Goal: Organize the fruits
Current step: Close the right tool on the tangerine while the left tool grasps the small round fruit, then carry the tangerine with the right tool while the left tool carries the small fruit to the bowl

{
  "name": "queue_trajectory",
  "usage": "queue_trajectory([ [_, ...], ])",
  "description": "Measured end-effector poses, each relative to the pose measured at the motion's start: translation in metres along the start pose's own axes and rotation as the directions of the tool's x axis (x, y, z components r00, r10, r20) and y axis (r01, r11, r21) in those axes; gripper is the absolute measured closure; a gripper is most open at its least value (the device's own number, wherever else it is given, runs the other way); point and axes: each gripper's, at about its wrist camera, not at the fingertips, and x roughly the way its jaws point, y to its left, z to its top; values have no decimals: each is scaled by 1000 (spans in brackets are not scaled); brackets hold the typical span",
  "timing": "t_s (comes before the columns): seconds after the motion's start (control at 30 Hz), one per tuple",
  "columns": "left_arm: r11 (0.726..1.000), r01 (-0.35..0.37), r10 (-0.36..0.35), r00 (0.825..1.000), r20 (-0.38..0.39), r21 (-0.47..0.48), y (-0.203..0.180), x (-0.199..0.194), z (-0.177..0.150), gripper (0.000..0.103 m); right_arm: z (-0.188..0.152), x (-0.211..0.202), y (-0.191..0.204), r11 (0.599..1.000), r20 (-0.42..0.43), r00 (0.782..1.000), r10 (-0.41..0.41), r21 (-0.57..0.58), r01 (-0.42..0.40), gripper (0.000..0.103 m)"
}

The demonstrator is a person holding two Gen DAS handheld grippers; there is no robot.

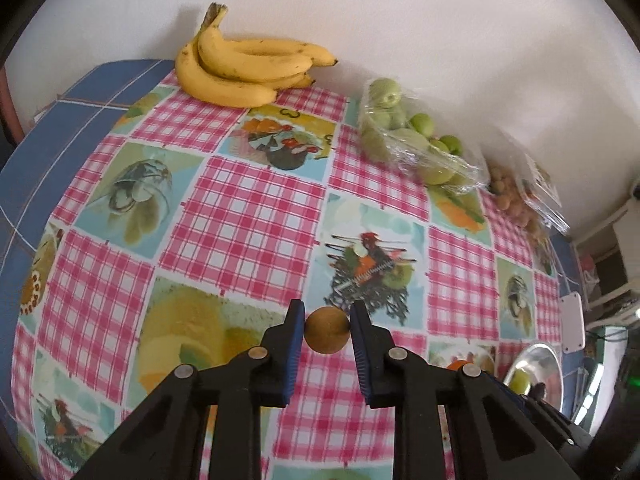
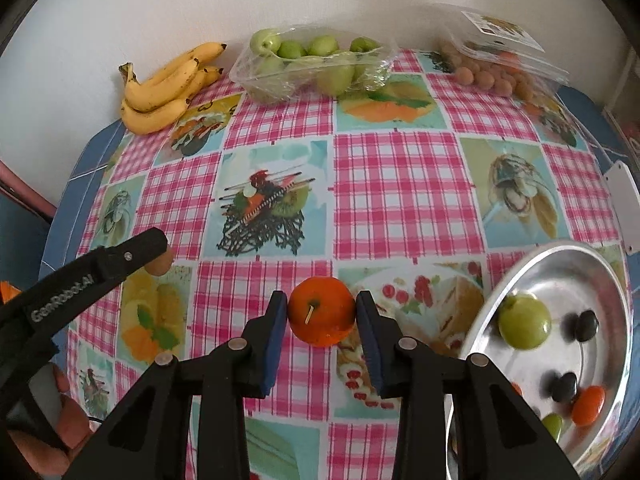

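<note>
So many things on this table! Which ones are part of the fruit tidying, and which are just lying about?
Part of the job:
- brown fruit in left gripper
- orange fruit in right gripper
- metal bowl
- bananas
- tray of green fruit

Lying about:
- checked tablecloth
- white device

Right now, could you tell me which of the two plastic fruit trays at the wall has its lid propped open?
The tray of small tan fruits, at the far right corner: its labelled lid tilts up. The green-fruit tray beside the bananas has torn film.

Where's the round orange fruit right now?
Right wrist view: the round orange fruit sits clamped in the right gripper, left of the metal bowl.
</note>
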Motion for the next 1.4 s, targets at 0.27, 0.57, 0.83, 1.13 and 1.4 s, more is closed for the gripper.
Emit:
queue_trajectory([
  [0.27,1000,-6,6,1000,-5,7,-3,-17,-20,78,-18,-23,-11,1000,9,1000,-9,10,9,66],
  [0.57,1000,2,-3,1000,20,29,-19,-42,-38,78,-35,-44,-16,1000,27,1000,1,11,-1,66],
  [0.83,998,19,-20,1000,20,64,-42,-53,-56,78,-52,-59,-28,1000,25,1000,-6,28,6,66],
  [1.13,990,48,-48,999,-7,135,-83,-48,-77,78,-59,-62,-80,988,-6,1000,-27,153,28,66],
  [1.4,970,89,-79,995,-52,227,-126,-40,-95,78,-64,-70,-147,951,-19,996,-87,297,89,66],
])
